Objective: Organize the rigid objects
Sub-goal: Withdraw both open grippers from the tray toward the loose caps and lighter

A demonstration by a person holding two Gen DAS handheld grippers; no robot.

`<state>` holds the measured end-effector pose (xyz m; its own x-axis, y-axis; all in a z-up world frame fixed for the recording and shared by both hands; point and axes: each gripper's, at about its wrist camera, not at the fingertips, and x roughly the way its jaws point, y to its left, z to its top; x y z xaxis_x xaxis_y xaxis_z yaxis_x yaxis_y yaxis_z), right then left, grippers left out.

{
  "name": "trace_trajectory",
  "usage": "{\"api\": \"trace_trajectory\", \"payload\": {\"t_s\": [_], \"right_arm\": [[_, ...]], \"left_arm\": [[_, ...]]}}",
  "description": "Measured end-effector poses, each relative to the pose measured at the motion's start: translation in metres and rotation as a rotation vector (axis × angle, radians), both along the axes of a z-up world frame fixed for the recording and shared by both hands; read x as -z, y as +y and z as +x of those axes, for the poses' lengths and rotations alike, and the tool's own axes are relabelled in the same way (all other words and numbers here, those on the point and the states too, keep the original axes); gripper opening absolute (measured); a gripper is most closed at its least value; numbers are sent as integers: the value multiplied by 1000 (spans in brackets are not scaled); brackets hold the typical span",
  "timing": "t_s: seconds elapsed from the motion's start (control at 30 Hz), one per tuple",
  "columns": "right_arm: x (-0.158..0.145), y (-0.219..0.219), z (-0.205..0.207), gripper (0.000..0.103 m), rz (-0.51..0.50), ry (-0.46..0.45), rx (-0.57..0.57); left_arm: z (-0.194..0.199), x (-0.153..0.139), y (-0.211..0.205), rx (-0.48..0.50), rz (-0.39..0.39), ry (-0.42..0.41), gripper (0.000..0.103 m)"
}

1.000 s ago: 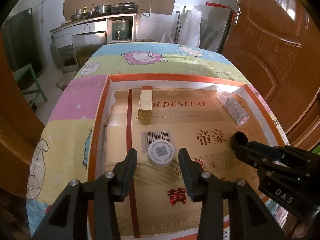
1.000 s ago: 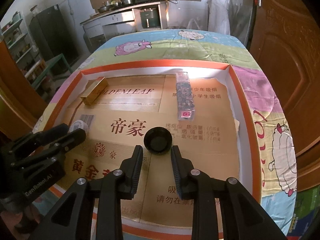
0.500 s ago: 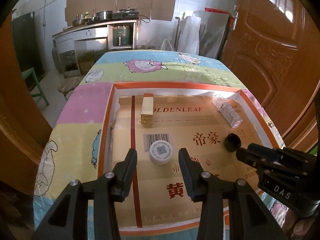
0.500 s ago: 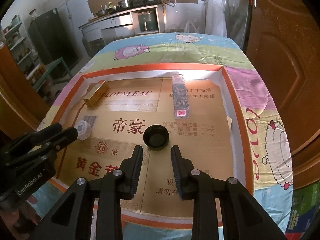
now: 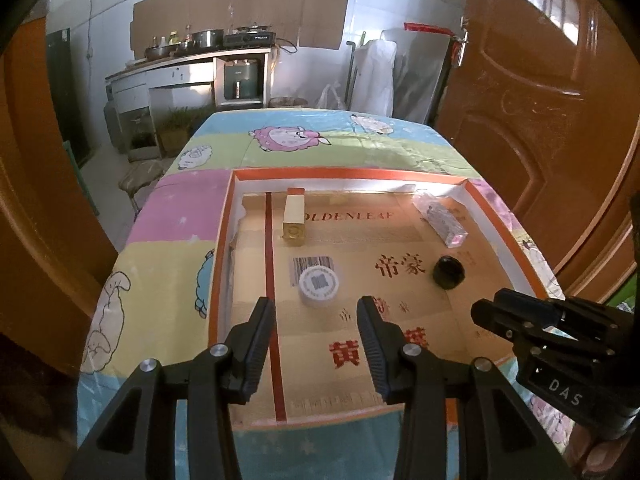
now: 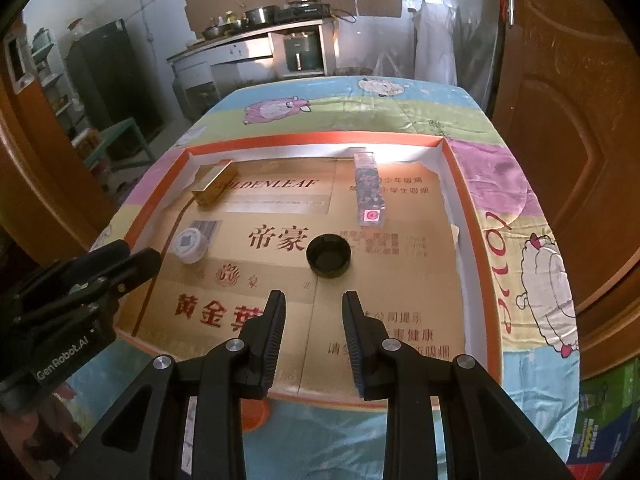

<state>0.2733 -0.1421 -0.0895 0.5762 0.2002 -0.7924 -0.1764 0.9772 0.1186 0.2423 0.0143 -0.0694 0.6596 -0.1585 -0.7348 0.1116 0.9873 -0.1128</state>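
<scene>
Cardboard (image 5: 400,240) printed with red characters lines the floor of a shallow orange-rimmed tray (image 5: 224,240), and that tray serves as the landmark for everything else. Four small rigid things lie inside it, well apart from one another: a gold box (image 5: 294,220) toward the far left corner, a clear plastic case (image 5: 440,220) toward the far right corner, a white round tin (image 5: 319,286) on the left half nearer the front rim, and a black cap (image 5: 449,273) on the right half, open side up. The pairing looks deliberate: long pieces along the back, round pieces in front, each standing free, which suggests the sorting is largely done.

Neither tool carries anything. The left gripper (image 5: 316,328) hangs above the tray's front part with its jaws moderately wide, the tin lying beyond its tips rather than between them. The right gripper (image 6: 314,320) hangs over the front right part, jaws narrower but plainly parted, the cap just beyond its tips. Each tool lines up with the round piece on its own side, as if just let go.

Compared with a second ago, both tools have drawn back and up from the tray: more of the front rim and the cartoon-sheep tablecloth (image 5: 160,272) shows, and tin and cap lie farther from the tips. The four objects have not shifted, and jaw widths are unchanged.
</scene>
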Motion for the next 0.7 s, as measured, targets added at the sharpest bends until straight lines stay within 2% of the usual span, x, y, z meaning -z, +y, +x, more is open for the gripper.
{"api": "trace_trajectory", "payload": {"t_s": [0.43, 0.7], "right_arm": [[-5, 0, -33, 30, 10, -17, -18], [-4, -1, -51, 30, 10, -42, -16]], "left_arm": [[-32, -4, -1, 12, 61, -36, 43], [-49, -5, 1, 22, 64, -43, 43]]}}
